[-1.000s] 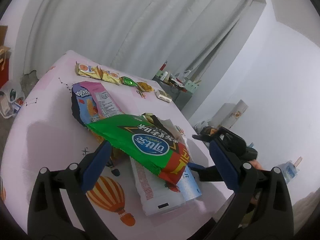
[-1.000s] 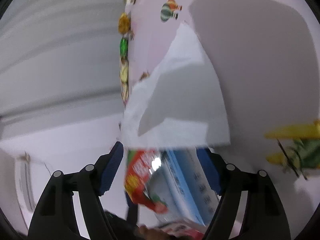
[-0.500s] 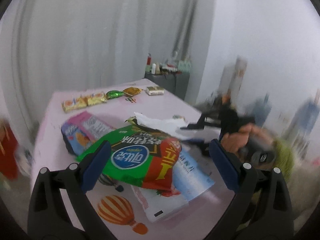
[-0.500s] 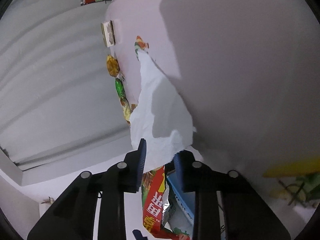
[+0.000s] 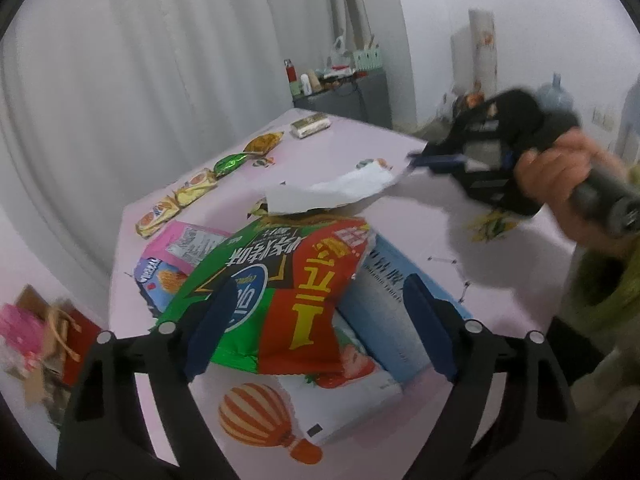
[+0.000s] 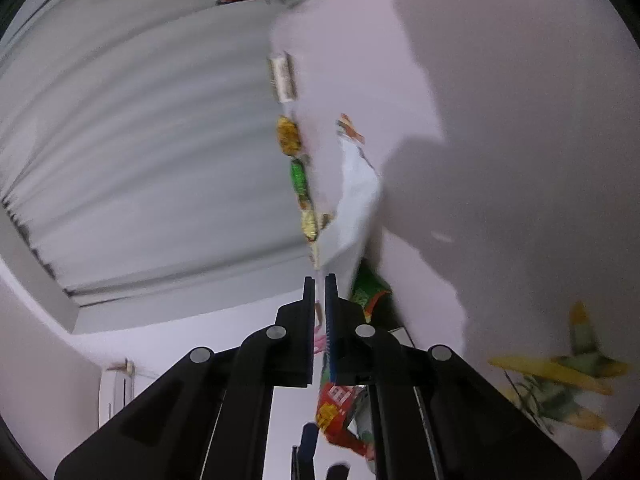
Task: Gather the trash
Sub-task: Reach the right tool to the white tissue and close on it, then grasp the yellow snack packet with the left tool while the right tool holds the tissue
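Several snack packets heaped on pink balloon-print worktop (image 5: 400,152). Topmost: green-and-red foil crisp bag (image 5: 280,280), blue oval logo, large yellow Chinese characters, not legible. Beneath it: light-blue-and-white flat packet (image 5: 384,300), print too small to read; pink-and-blue biscuit packet (image 5: 176,256) at left, white label panel unreadable. White torn paper scrap (image 5: 332,192) lifted above far end of heap, one edge pinched between closed fingers of right hand-held gripper (image 6: 320,280). Left hand-held gripper (image 5: 320,320): fingers spread wide either side of crisp bag's near end, gripping nothing. Far edge: row of small yellow and green sweet wrappers (image 5: 200,184), small cream box (image 5: 310,125). Beyond: white curtain (image 5: 160,60), grey cabinet (image 5: 348,96) with bottles.
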{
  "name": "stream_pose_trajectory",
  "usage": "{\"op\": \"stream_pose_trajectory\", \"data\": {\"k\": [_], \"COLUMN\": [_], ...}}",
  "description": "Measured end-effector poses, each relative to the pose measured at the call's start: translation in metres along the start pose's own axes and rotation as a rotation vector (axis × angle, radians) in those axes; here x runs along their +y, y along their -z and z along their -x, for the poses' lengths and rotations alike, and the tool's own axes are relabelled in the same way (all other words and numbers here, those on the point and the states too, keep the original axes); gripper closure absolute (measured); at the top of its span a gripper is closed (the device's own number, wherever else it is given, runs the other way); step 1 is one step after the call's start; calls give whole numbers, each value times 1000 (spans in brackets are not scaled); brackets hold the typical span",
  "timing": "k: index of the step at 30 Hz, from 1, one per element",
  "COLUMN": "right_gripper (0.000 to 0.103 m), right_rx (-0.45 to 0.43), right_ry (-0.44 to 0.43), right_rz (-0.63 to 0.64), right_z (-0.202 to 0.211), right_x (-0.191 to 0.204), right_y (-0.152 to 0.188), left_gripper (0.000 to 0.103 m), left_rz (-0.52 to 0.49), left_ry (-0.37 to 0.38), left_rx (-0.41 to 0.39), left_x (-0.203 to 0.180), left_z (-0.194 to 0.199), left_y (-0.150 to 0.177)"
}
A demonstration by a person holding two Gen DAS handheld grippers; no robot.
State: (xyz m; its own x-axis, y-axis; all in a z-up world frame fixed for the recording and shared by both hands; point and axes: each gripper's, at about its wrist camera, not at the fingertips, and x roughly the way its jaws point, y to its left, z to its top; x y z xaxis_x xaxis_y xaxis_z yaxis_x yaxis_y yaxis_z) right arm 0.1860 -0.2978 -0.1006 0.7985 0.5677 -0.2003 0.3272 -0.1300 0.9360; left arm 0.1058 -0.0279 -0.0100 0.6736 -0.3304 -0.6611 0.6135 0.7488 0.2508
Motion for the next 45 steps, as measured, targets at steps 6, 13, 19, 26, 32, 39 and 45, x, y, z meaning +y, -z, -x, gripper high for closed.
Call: {"op": "stream_pose_trajectory", "data": {"k": [6,13,19,26,32,39,45], "right_gripper": [98,74,48,47,66,100,101], "right_rx": [3,96,123,138,151,135,84], "right_ry": [-12,348,645,873,1009,922,642], "right_rz": [85,502,950,1216,1349,1196,1037], "right_z": [20,7,-28,-100,-123,-109,-72], "right_x": [11,64,102,91,74,80,102], "right_y": [-2,26,43,28,32,14,6], "left_gripper": [27,31,35,36,36,36,36], "left_rz": [-3,126,330,468,475,455,460], "left_ry": [3,78,186,231,214,200,245], "left_rx": [24,23,38,66,96,113,166], "left_x": [-1,30,80,104,120,138,147], "left_z": [-3,-1,-10,-28,-35,-47,-74], "left_y": [-5,-26,-46,-47,-52,-74,-91]}}
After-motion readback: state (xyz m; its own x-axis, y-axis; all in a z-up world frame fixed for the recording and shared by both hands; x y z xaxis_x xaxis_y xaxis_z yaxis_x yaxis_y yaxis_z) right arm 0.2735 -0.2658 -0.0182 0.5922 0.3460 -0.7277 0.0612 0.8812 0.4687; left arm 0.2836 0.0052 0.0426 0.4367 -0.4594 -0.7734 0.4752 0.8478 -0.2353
